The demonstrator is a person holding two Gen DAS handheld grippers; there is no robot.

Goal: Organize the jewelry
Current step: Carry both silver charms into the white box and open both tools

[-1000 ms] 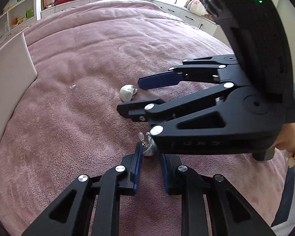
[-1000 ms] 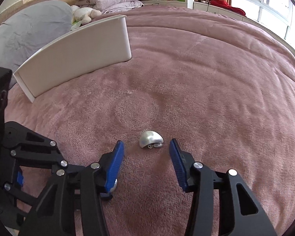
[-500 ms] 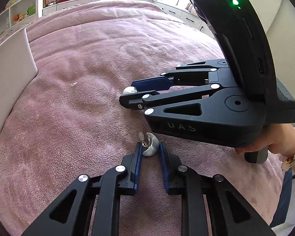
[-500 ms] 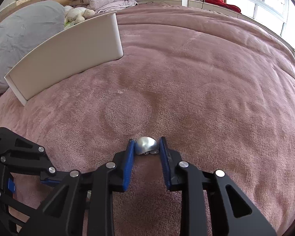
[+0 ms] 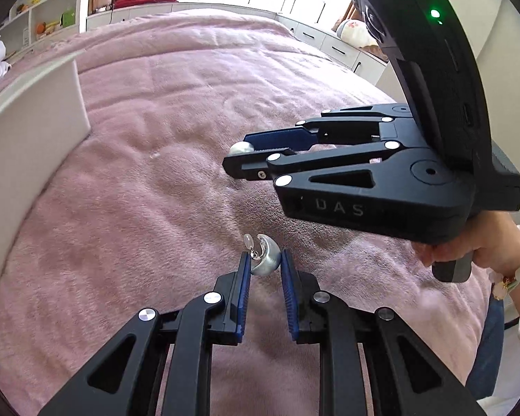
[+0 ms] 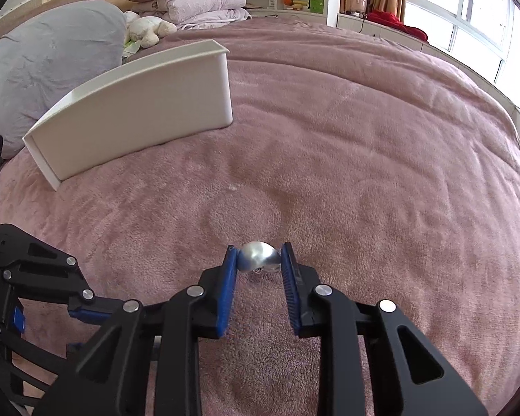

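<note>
Pinching one silver earring [image 5: 265, 260] is the left gripper [image 5: 265, 270]; the right gripper [image 6: 258, 267] is clamping its twin [image 6: 258, 260], both above the pink blanket [image 6: 364, 145]. Pickup looks done. Next, I reckon, comes carrying them to the white box [image 6: 138, 111] at ten o'clock.

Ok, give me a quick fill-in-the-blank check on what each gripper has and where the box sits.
1. Each gripper is shut on a silver ____.
2. The left gripper holds its silver earring above the ____ blanket.
3. The white box stands on the blanket with its top ____.
4. The right gripper pinches the second earring between ____ pads.

Missing words: earring; pink; open; blue
</note>
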